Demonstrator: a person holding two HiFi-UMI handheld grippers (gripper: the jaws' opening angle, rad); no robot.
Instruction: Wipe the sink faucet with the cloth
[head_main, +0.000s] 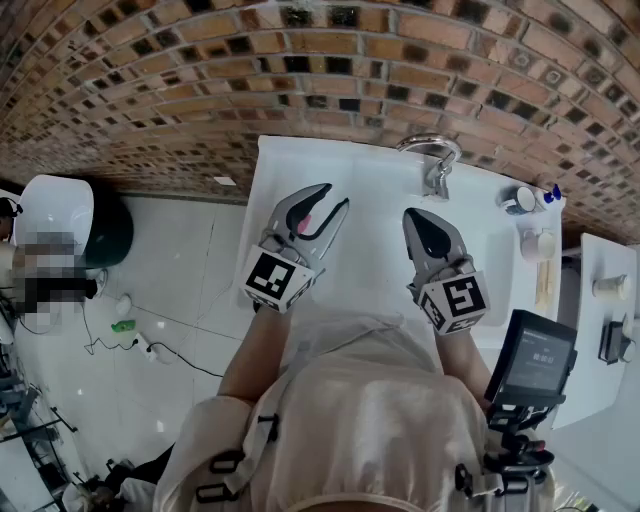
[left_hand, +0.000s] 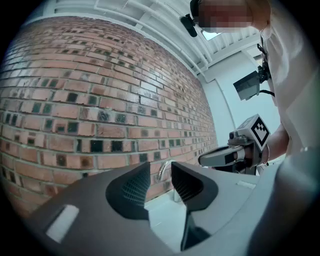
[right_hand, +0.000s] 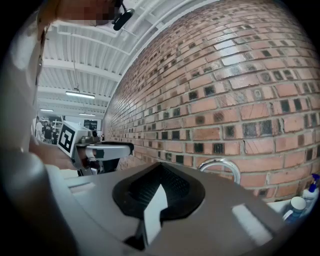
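While no cloth shows, both hover facing the faucet (head_main: 432, 160), upper right of centre | left gripper (head_main: 335, 197): part-open, empty, likely ready to grab | right gripper (head_main: 412, 214): closed, empty

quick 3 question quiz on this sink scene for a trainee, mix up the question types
1. True or false: the left gripper has its jaws clamped on something.
2. The right gripper has its jaws: A) wide apart B) together C) closed on an object.
3. In the left gripper view, what shows through the gap between that gripper's jaws?

Key:
1. False. The jaws stand apart with nothing between them.
2. B.
3. The faucet, in front of the brick wall.
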